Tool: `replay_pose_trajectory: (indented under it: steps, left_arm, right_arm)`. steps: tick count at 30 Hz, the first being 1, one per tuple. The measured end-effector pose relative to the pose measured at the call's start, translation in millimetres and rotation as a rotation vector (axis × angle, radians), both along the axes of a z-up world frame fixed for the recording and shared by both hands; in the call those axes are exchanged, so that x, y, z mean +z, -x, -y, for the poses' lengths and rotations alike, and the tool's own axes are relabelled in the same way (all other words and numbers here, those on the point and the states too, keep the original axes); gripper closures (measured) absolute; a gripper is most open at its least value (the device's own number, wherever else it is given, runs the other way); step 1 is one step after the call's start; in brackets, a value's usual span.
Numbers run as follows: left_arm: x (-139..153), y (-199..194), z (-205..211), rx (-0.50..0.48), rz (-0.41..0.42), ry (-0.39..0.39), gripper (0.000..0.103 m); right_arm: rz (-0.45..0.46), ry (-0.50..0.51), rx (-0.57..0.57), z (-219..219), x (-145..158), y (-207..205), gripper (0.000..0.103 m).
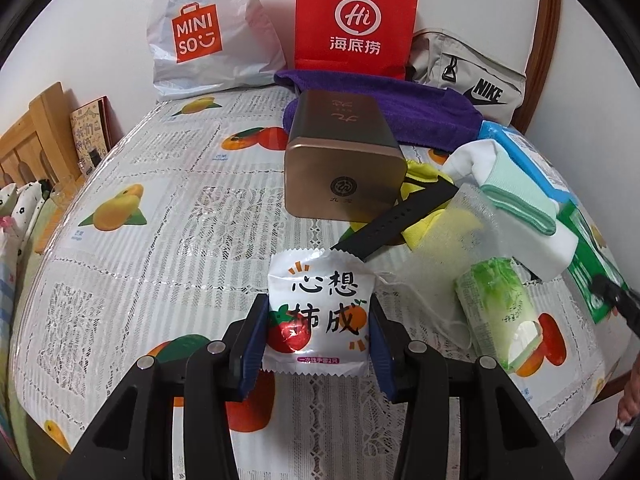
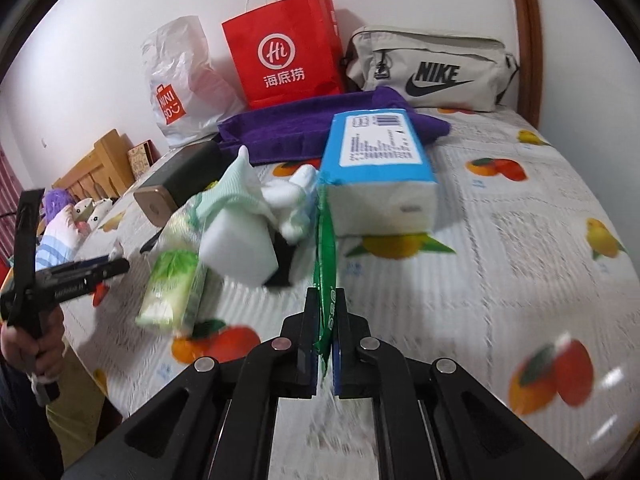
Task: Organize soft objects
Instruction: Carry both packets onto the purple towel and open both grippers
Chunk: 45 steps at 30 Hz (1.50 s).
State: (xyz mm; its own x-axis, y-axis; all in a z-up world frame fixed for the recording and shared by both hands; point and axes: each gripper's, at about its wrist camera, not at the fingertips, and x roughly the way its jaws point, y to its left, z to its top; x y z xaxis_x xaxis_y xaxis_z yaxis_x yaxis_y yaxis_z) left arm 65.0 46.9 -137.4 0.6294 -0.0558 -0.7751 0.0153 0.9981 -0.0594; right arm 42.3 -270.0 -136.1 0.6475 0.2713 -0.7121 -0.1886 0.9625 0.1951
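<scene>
Left fingers (image 1: 378, 344) squeeze a white crinkly plastic snack packet with persimmon print (image 1: 318, 314), held above the fruit-print counter (image 1: 160, 184) near its front edge. Right fingers (image 2: 310, 344) are pinched nearly closed on a thin green plastic wrapper (image 2: 325, 264).

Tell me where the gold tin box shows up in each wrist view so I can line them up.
Left wrist view: the gold tin box lies just above center, in front of the purple towel.
Right wrist view: the box sits left of center, partly hidden by the sock pile.
Shared landmark: the red paper bag against the wall.
</scene>
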Motion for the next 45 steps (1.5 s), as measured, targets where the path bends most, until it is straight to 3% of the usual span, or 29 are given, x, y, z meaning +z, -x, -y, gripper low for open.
replay_pose_trajectory:
  steps: [9, 22, 35, 45]
  left_arm:
    - [27.4, 7.5, 2.2, -0.003, 0.042, 0.008, 0.059]
    - [72.8, -11.6, 10.7, 0.006, 0.070, 0.006, 0.059]
    - [108.0, -65.4, 20.5, 0.011, 0.087, 0.004, 0.059]
    - [114.1, -114.0, 19.4, 0.011, 0.076, 0.008, 0.059]
  right_arm:
    - [0.025, 0.003, -0.057, 19.8, 16.3, 19.3, 0.098]
    - [0.071, 0.012, -0.046, 16.7, 62.1, -2.7, 0.098]
    - [0.110, 0.004, -0.017, 6.4, 102.2, -72.1, 0.098]
    - [0.080, 0.005, 0.007, -6.2, 99.9, -134.5, 0.098]
